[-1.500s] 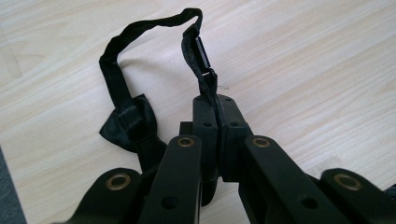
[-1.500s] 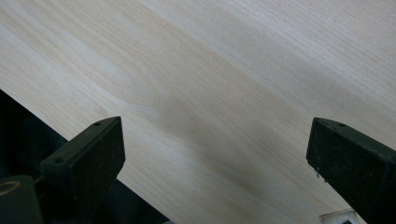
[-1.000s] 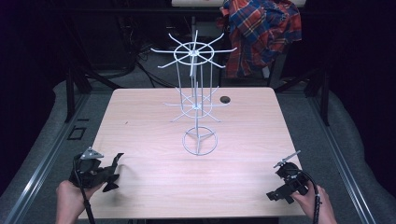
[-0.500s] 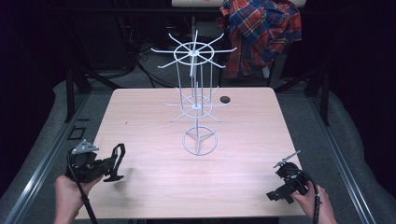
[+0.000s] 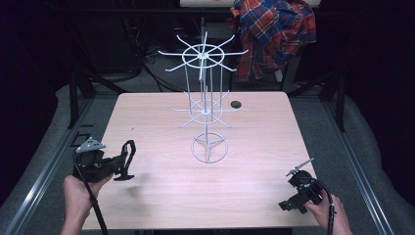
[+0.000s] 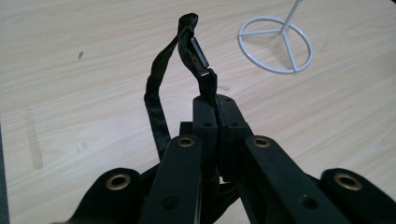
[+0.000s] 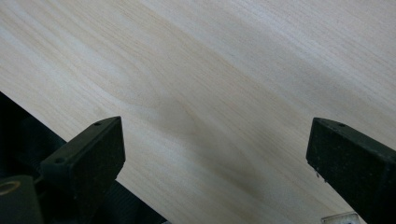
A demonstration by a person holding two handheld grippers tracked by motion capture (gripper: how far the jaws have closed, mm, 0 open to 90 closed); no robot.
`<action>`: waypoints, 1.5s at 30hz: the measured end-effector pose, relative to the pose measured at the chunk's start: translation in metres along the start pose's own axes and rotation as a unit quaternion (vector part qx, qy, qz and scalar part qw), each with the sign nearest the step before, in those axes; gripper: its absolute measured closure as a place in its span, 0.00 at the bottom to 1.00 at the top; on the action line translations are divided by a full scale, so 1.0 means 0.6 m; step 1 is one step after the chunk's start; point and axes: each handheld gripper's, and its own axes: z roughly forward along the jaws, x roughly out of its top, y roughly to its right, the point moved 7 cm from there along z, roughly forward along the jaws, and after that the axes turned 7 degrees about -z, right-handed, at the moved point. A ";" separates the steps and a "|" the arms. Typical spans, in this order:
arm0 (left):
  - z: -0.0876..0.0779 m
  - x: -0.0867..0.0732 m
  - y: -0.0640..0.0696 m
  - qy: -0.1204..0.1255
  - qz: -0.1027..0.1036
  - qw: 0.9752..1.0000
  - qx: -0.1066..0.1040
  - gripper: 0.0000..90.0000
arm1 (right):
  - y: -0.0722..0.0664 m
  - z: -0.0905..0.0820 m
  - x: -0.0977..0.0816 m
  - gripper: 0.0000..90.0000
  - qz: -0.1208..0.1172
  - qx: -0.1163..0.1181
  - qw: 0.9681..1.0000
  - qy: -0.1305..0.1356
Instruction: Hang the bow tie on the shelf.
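A black wristband (image 5: 128, 157) with a small rectangular face (image 6: 198, 52) hangs in a loop from my left gripper (image 5: 119, 167). The jaws are shut on one end of its strap (image 6: 156, 95), just above the left front part of the wooden table (image 5: 254, 147). In the left gripper view the gripper (image 6: 218, 109) pinches the strap edge-on. My right gripper (image 5: 289, 204) rests low at the table's front right corner. Its jaws stand wide apart over bare wood (image 7: 215, 154), with nothing between them.
A white wire display rack (image 5: 205, 105) with two tiers of hook arms stands mid-table on a ring base (image 6: 275, 44). A small black round thing (image 5: 236, 104) lies behind it. A plaid shirt (image 5: 274, 34) hangs beyond the table's far edge.
My left gripper has risen and shifted slightly toward the table's middle, lifting the wristband off the wood. The right gripper has stayed where it was.
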 end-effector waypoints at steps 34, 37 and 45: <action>0.067 0.093 0.026 0.031 0.001 0.999 -0.023 0.98 | -0.003 0.000 0.001 0.05 -0.008 0.000 1.000 0.011; 0.072 0.101 0.028 0.035 0.004 0.999 -0.028 0.98 | -0.002 0.000 0.001 0.05 -0.008 -0.001 1.000 0.010; 0.088 0.120 0.045 0.034 0.020 0.999 -0.036 0.98 | -0.002 0.002 0.001 0.05 -0.011 0.004 1.000 0.005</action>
